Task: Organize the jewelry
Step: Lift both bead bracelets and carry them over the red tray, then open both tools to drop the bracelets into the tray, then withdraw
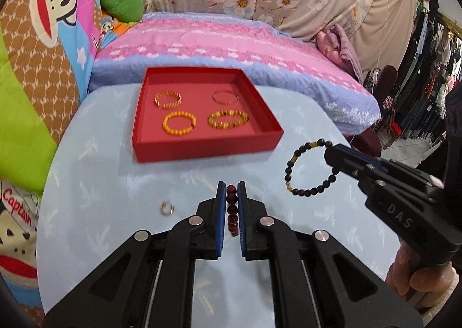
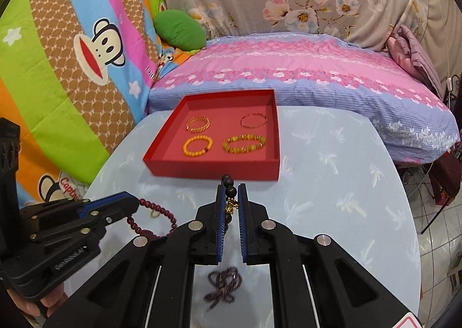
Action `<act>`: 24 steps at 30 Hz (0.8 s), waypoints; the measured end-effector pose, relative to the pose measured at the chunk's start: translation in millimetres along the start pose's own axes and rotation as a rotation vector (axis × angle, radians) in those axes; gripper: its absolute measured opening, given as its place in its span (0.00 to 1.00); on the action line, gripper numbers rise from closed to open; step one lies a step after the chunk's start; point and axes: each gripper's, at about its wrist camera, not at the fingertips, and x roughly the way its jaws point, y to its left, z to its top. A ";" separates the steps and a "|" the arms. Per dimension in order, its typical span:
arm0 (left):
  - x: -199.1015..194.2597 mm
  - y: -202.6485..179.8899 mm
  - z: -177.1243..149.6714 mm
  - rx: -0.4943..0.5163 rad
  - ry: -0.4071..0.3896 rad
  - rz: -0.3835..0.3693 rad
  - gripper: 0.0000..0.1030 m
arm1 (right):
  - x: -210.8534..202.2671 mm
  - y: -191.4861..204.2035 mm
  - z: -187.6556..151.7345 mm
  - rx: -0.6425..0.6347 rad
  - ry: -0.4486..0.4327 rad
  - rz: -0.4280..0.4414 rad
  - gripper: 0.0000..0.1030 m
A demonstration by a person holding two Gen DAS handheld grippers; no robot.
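Observation:
A red tray (image 1: 202, 146) (image 2: 213, 169) sits at the far side of the pale blue table and holds several gold and amber bracelets (image 1: 179, 123) (image 2: 244, 143). My left gripper (image 1: 231, 190) (image 2: 135, 206) is shut on a dark red bead bracelet (image 1: 232, 209) (image 2: 157, 209), held above the table in front of the tray. My right gripper (image 2: 232, 189) (image 1: 332, 154) is shut on a black bead bracelet with gold charms (image 2: 230, 190) (image 1: 306, 172), held in the air to the right of the tray's front corner.
A small silver ring (image 1: 167, 208) lies on the table (image 1: 101, 183) left of my left gripper. A tangled purple bead string (image 2: 223, 284) lies on the table under my right gripper. A pink and blue bed (image 2: 288, 68) is behind the table, cartoon bedding on the left.

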 end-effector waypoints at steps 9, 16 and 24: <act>30.3 10.3 64.2 -0.008 -0.047 -0.030 0.07 | 45.3 -1.8 53.9 -0.005 -0.015 -0.011 0.08; 70.2 32.7 92.4 -0.098 -0.024 -0.102 0.08 | 88.6 5.7 80.4 0.004 0.002 0.033 0.08; 135.5 67.4 62.4 -0.126 0.111 -0.020 0.08 | 148.0 -7.1 59.0 0.062 0.126 0.041 0.08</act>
